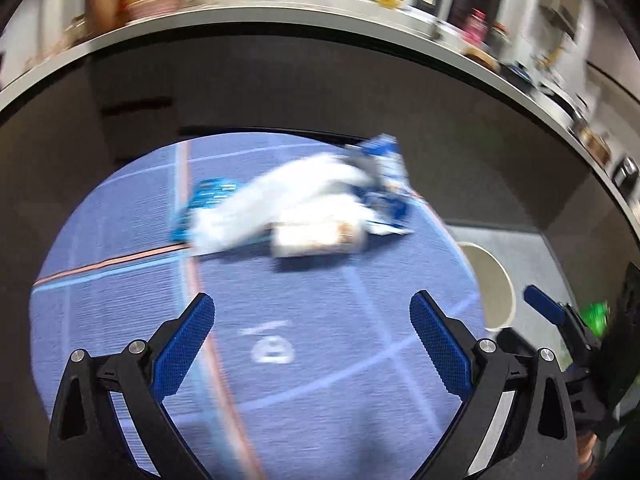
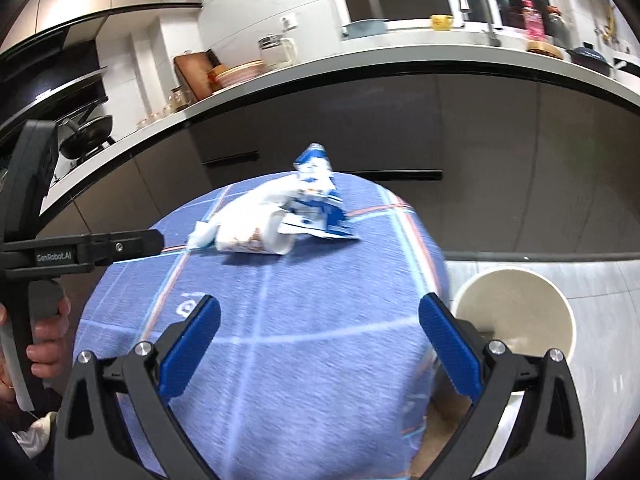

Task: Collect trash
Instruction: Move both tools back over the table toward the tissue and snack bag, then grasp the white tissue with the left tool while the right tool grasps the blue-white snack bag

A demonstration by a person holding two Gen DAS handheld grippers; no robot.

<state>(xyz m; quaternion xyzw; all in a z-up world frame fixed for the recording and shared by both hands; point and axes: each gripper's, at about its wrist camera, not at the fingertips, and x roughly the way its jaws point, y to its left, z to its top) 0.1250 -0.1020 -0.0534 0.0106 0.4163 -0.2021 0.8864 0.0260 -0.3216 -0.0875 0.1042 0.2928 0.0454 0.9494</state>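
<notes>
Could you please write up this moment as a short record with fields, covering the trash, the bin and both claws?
surface: table with a blue cloth
trash: paper cup lying on its side, white tissue and blue-and-white wrapper bunched with it at the far side of the cloth
bin: round white bin on the floor, right of the table
left claw: open, holding nothing, above the cloth, short of the trash
right claw: open, holding nothing, above the cloth, beside the bin
trash collected: none visible in the bin's seen part

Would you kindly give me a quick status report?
Both tools open, empty. Trash pile untouched on blue cloth. Bin at right. Path clear.
</notes>
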